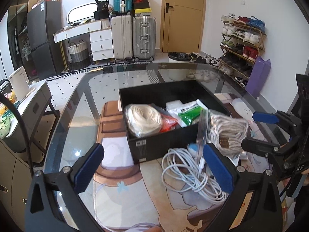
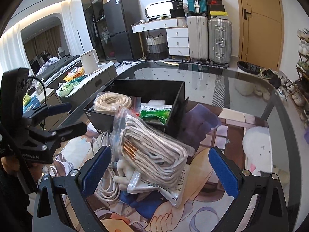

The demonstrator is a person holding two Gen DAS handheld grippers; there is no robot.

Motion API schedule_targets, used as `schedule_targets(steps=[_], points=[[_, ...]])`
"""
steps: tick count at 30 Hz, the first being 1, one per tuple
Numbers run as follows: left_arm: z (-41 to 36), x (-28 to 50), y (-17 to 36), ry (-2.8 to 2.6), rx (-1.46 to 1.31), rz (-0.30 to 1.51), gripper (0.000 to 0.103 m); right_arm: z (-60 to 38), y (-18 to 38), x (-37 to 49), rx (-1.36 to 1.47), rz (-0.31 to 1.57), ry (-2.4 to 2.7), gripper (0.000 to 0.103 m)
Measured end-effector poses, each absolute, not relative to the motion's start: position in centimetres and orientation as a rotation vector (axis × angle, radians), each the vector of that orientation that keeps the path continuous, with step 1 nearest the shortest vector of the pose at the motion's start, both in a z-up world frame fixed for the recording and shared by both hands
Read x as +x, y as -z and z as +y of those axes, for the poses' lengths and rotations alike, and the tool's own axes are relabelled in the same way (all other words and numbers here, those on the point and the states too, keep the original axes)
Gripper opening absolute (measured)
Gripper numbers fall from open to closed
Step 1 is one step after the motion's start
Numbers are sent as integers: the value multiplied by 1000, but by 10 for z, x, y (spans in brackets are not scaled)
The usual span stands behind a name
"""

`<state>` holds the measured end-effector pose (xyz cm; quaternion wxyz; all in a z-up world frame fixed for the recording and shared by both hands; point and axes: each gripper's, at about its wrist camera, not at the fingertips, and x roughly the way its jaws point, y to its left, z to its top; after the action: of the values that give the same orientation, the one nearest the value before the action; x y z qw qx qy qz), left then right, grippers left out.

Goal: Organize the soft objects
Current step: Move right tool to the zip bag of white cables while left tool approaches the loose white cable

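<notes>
We see a glass table (image 1: 77,104) with a printed mat (image 2: 231,127) under its top. On it stands a black box (image 1: 166,145), open on top, holding a bagged coil of cream rope (image 1: 143,120), a red packet (image 1: 169,122) and a green-and-white packet (image 1: 190,114). Just beside the box, on the near side, lies a zip bag of cream cord with copper tips (image 2: 154,152), resting on a flat white packet (image 2: 173,191). A white cable bundle (image 1: 193,172) lies next to it. Our left gripper (image 1: 152,167) hovers over the cable, jaws spread wide and empty. Our right gripper (image 2: 160,171) hovers over the cord bag, jaws likewise spread, touching nothing.
</notes>
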<state>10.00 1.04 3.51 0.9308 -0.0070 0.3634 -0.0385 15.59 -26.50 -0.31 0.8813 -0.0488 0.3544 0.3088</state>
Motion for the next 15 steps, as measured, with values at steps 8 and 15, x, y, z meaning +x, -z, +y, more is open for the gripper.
schedule_targets(steps=[8, 15], points=[[7, 93, -19, 99, -24, 787, 103, -266, 12, 147, -95, 766, -634, 102], [3, 90, -6, 112, -32, 831, 103, -269, 13, 141, -77, 763, -628, 102]])
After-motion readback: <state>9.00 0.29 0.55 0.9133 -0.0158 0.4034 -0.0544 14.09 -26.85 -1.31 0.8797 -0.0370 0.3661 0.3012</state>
